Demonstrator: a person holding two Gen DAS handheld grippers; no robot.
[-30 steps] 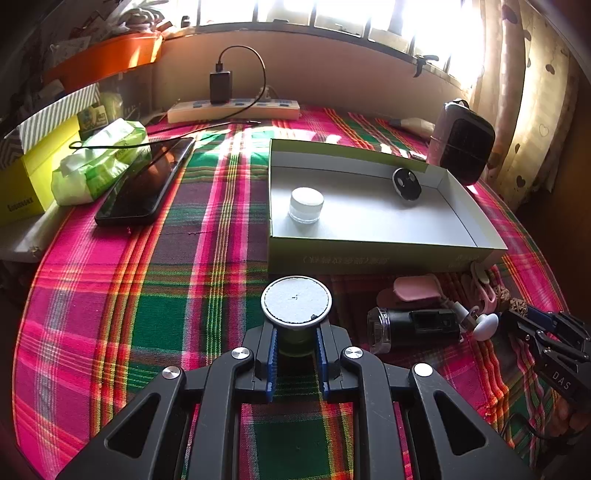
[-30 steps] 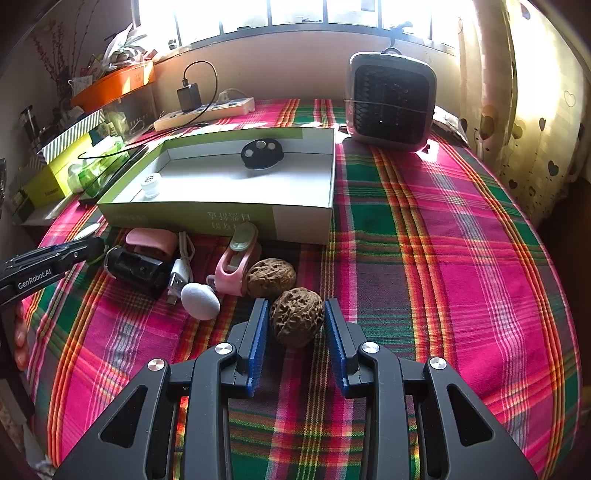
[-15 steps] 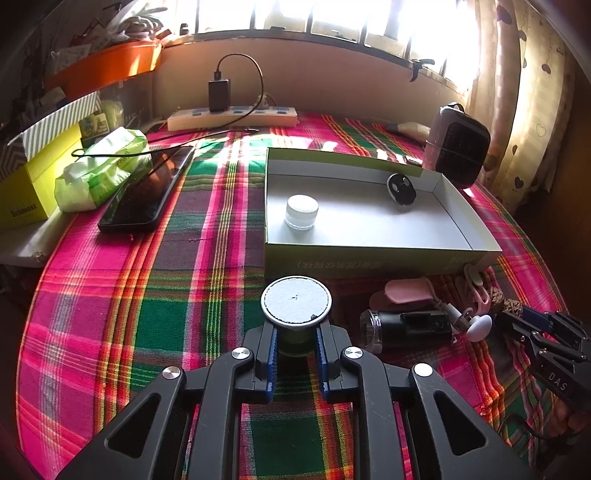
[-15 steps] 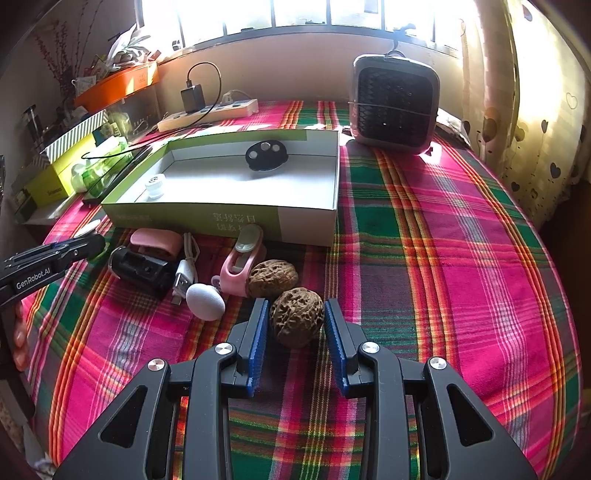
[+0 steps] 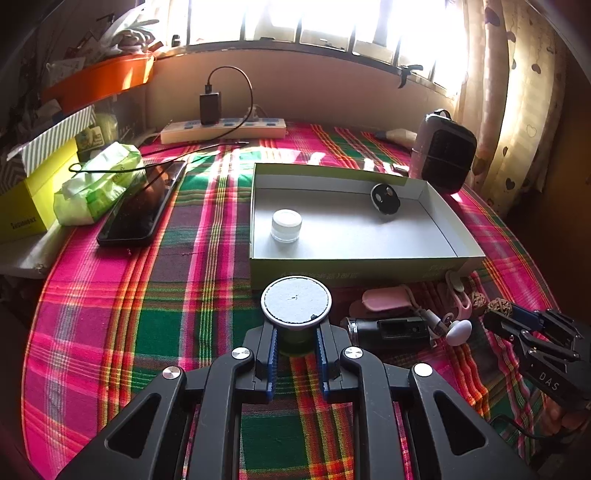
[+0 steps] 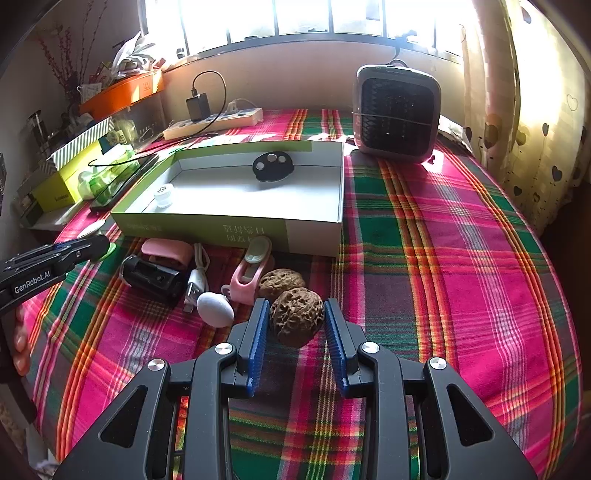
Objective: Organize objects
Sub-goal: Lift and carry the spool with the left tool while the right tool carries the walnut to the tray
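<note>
Over the plaid table (image 5: 110,314), my left hand-held gripper (image 5: 295,343) stays clamped on the white-lidded jar (image 5: 295,301) and my right hand-held gripper (image 6: 297,325) on a walnut (image 6: 296,315), nothing shifted, box (image 6: 314,236) drop-off pending.

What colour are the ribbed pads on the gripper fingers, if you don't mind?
Blue ribbed pads, clearest in the right wrist view.

Sunlit window (image 6: 303,18), heart-print curtain (image 6: 535,122), plaid tablecloth (image 6: 461,240).
</note>
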